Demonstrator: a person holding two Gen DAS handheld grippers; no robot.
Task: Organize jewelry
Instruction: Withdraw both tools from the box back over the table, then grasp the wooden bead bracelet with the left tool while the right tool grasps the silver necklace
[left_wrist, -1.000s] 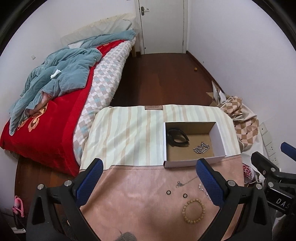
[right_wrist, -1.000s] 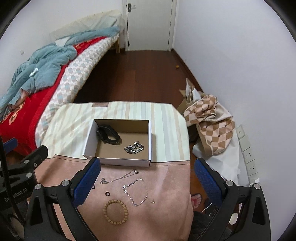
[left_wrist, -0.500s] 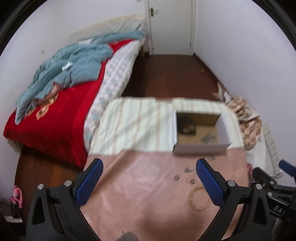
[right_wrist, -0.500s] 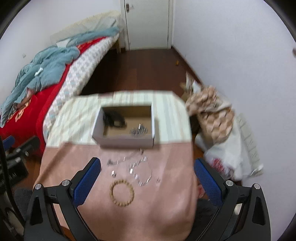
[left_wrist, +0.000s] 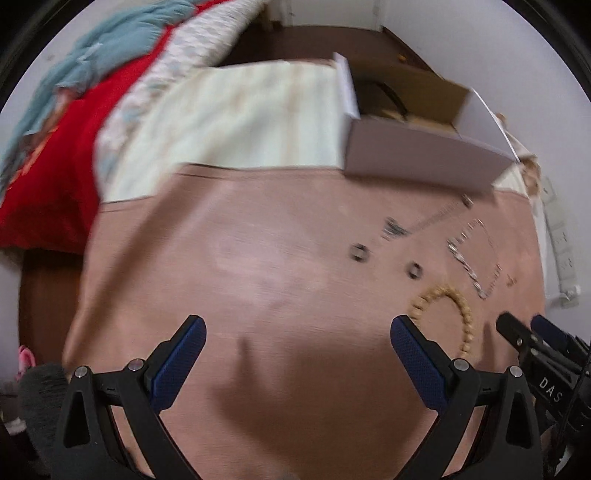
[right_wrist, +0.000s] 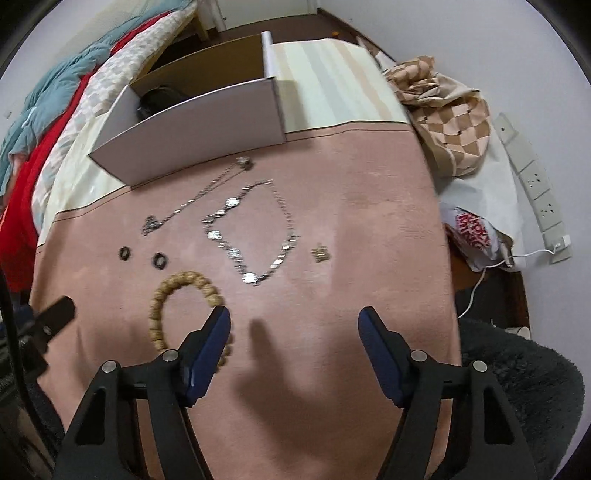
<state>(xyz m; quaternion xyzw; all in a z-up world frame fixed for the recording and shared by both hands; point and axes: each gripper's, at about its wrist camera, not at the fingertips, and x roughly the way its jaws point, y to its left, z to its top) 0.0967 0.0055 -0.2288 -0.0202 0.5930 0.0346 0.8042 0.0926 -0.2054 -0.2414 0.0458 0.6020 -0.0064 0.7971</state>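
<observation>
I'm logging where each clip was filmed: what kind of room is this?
Most likely a bedroom at home: a bed with a red blanket, wall sockets, and a cloth-covered table holding jewelry.

A bed (left_wrist: 48, 147) with a red cover and teal blanket (right_wrist: 48, 92) stands left; a checkered cloth (right_wrist: 447, 122) and power strip (right_wrist: 535, 184) lie right.

White letters "DAS" stand on the black body of the right gripper (left_wrist: 532, 334), low beside the bead bracelet (left_wrist: 448, 314). Red lettering on the plastic bag (right_wrist: 476, 236) beside the table is unreadable.
</observation>
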